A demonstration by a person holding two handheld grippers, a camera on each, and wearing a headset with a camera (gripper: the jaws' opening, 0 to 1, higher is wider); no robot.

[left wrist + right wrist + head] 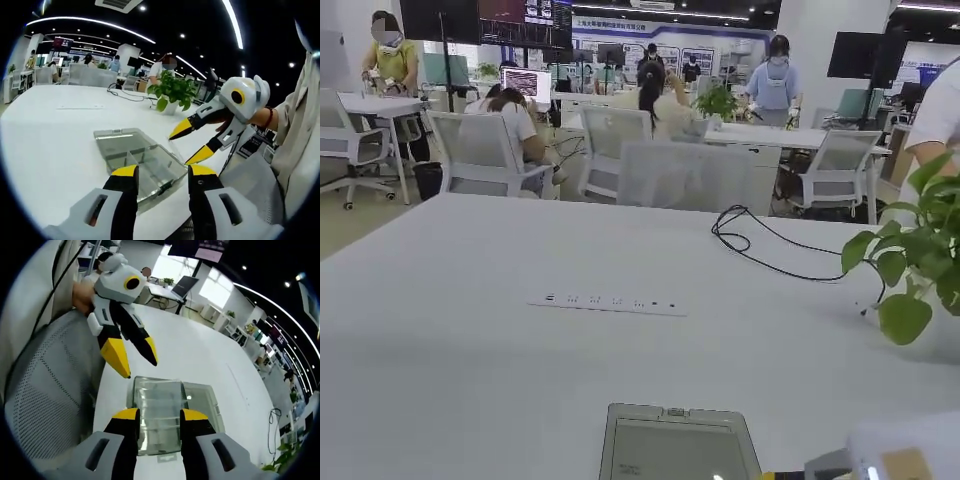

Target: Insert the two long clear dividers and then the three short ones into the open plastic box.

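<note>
The open clear plastic box (142, 162) lies on the white table, its lid (116, 134) folded flat behind the tray. Thin clear walls seem to stand inside the tray (159, 407); how many I cannot tell. My left gripper (163, 171) hovers open just above the tray's near edge, with nothing between its yellow tips. My right gripper (159, 415) is open and empty too, over the tray from the opposite side. Each gripper appears in the other's view: the right gripper (192, 142) and the left gripper (135, 357), both with jaws spread. The box's far end (672, 445) sits at the head view's bottom edge.
A white power strip (608, 301) lies mid-table and a black cable (760, 245) loops behind it. A potted plant (915, 265) stands at the right. A mesh chair (50, 390) is beside the table. People sit and stand at desks further back.
</note>
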